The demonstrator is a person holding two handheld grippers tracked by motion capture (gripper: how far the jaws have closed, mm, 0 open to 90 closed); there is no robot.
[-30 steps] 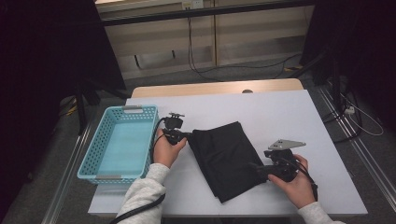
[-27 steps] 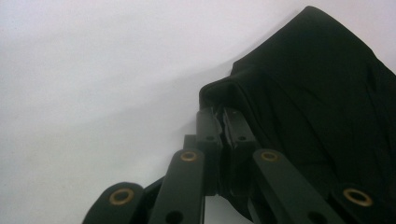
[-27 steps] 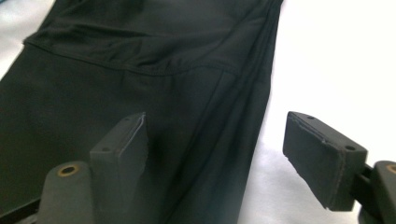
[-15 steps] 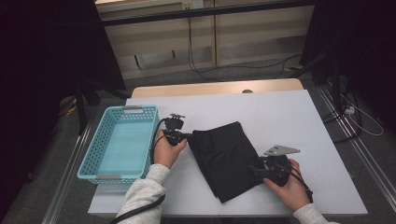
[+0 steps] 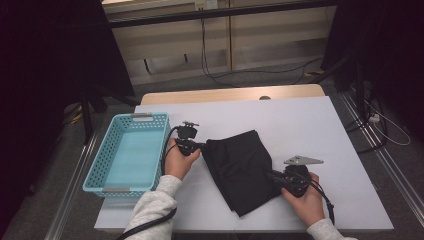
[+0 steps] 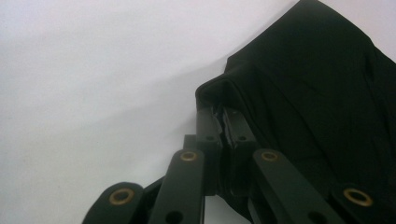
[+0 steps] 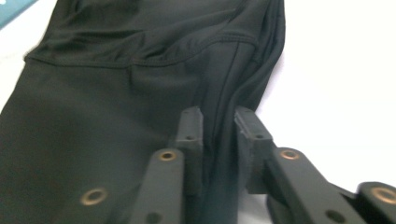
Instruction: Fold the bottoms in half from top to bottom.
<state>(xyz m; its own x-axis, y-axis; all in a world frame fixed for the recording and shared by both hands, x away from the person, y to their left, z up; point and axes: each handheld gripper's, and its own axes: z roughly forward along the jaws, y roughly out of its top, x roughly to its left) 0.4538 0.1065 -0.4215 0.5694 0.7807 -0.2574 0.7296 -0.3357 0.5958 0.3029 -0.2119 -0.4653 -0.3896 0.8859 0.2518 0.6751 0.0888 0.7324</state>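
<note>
Right gripper (image 5: 272,175): jaws just closing, now pinching a fold at the black cloth's (image 5: 242,167) right edge.

Both grippers (image 5: 199,147) (image 5: 270,175) at black cloth (image 5: 240,170) edges, apparently gripping; basket (image 5: 107,167) left.

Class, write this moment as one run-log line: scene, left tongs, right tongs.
scene: black cloth on table | left tongs: shut on cloth corner | right tongs: just closing on cloth edge

High view overhead, facing forward – gripper views close, sharing black cloth (image 5: 242,170).
</note>
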